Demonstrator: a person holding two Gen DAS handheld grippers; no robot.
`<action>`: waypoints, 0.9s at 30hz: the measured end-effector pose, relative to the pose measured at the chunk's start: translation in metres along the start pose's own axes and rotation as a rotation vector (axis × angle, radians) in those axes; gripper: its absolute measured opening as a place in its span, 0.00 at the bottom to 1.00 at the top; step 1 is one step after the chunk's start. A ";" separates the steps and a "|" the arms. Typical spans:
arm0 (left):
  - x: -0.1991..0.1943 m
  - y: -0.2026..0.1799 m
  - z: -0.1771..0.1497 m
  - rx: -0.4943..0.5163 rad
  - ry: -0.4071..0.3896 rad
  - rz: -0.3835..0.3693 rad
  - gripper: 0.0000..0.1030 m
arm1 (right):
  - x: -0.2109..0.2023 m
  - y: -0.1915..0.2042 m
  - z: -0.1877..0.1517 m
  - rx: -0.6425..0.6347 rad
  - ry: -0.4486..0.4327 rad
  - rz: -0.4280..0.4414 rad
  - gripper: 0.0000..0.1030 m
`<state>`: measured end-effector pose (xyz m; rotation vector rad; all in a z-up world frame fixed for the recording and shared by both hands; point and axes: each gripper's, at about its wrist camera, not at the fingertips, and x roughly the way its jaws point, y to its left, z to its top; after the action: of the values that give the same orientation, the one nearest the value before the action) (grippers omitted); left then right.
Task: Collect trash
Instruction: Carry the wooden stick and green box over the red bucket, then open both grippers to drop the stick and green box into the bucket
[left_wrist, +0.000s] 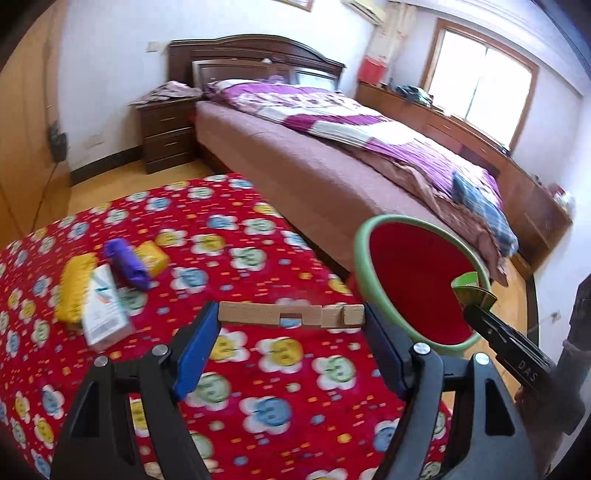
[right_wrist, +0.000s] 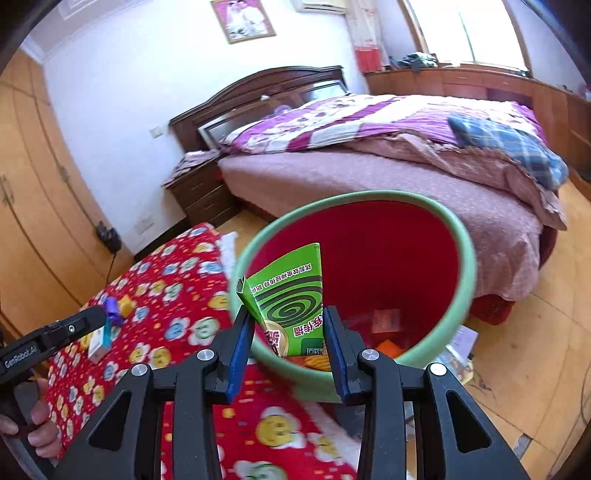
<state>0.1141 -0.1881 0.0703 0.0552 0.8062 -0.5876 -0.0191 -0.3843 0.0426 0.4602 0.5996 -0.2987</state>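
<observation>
My left gripper (left_wrist: 291, 317) is shut wide on a long notched wooden piece (left_wrist: 258, 314), which spans from one blue pad to the other above the red flowered tablecloth (left_wrist: 266, 387). My right gripper (right_wrist: 288, 332) is shut on a crumpled green mosquito-coil box (right_wrist: 291, 291), held over the mouth of a red bin with a green rim (right_wrist: 461, 251). The left wrist view shows that bin (left_wrist: 360, 258) at the table's right edge, with the green box (left_wrist: 471, 290) at its rim. Some packets (right_wrist: 388, 321) lie at the bottom of the bin.
On the cloth at the left lie a purple roll (left_wrist: 127, 267), a yellow block (left_wrist: 151, 256), a yellow scrubber-like item (left_wrist: 75, 286) and a white carton (left_wrist: 105, 310). A bed (left_wrist: 332, 177) stands behind the table, with a nightstand (left_wrist: 166, 136) beside it. Wooden floor lies to the right.
</observation>
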 end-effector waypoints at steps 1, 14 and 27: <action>0.005 -0.008 0.000 0.014 0.003 -0.011 0.75 | -0.001 -0.007 0.000 0.010 -0.002 -0.006 0.38; 0.047 -0.063 0.008 0.119 0.027 -0.078 0.75 | 0.009 -0.058 0.008 0.090 -0.013 -0.040 0.42; 0.079 -0.099 0.010 0.185 0.058 -0.120 0.75 | -0.001 -0.082 0.008 0.130 -0.061 -0.057 0.51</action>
<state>0.1125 -0.3116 0.0401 0.1952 0.8138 -0.7764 -0.0489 -0.4589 0.0227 0.5574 0.5361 -0.4061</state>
